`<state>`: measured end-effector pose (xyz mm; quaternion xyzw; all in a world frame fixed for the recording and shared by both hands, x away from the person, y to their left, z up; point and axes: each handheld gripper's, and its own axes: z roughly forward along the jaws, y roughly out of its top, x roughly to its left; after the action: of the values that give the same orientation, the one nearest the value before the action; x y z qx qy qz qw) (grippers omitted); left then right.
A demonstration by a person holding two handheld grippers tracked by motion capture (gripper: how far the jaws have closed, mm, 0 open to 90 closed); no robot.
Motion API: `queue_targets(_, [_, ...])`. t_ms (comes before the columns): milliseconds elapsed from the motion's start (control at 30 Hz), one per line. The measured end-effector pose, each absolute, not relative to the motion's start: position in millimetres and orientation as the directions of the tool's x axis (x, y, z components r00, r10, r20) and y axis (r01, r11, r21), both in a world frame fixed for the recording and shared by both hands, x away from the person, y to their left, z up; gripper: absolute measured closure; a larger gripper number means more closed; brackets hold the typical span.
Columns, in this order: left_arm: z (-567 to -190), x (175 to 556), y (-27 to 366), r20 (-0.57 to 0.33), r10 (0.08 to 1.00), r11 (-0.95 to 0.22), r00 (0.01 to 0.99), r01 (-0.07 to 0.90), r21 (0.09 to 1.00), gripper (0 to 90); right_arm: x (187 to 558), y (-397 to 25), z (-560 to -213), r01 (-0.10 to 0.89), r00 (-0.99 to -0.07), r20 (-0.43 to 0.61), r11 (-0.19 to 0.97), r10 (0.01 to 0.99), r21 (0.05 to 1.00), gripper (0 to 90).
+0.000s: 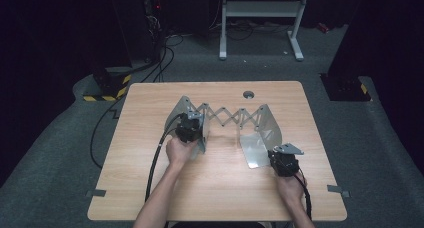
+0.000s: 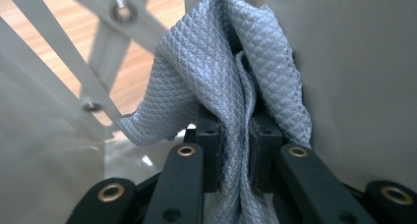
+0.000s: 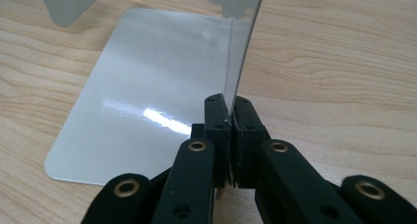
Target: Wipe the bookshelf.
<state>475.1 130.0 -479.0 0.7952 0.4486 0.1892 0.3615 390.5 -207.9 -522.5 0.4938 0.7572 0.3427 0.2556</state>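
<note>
Below, wooden table [image 1: 220, 188] on grey carpet [image 1: 350, 118]; left gripper [image 2: 235, 135] clamping cloth [image 2: 206, 67], right gripper [image 3: 229, 117] clamping rack [image 3: 243, 47].

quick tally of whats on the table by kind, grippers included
black two-jaw grippers: 2 (left, right)
grey metal expanding bookend rack: 1
grey diamond-textured cloth: 1
total: 4

A light wooden surface [image 1: 150, 188] with a round grommet hole [image 1: 248, 94] near its far edge stands on grey carpet [image 1: 60, 153]. Beyond it stand a white metal frame [image 1: 260, 18], black cables [image 1: 160, 58] and yellow-and-black striped bases [image 1: 107, 90].
</note>
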Motion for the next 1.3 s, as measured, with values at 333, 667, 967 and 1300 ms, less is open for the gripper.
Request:
queue_targets(333, [-503.8, 477.0, 128.6, -0.021, 0.845, -0.377, 0.535, 0.623, 0.686, 78.5, 390.4, -207.8, -522.6, 0.572, -0.383, -0.048, 0.278, 0.922, 0.771, 87.8])
queue_targets(667, [-490.1, 467.6, 129.9, -0.012, 0.844, -0.364, 0.536, 0.59, 0.72, 78.5, 390.4, -207.8, -522.6, 0.573, -0.383, -0.047, 0.277, 0.923, 0.771, 87.8])
queue_targets(967, [-459.3, 454.5, 136.7, -0.019, 0.84, -0.322, 0.542, 0.526, 0.787, 78.5, 390.4, -207.7, -522.5, 0.573, -0.383, -0.047, 0.278, 0.922, 0.771, 87.7])
queue_targets(1300, [-432.8, 443.3, 141.7, -0.005, 0.836, -0.295, 0.549, 0.457, 0.839, 78.4, 390.4, -207.6, -522.6, 0.573, -0.383, -0.047, 0.277, 0.922, 0.771, 87.7])
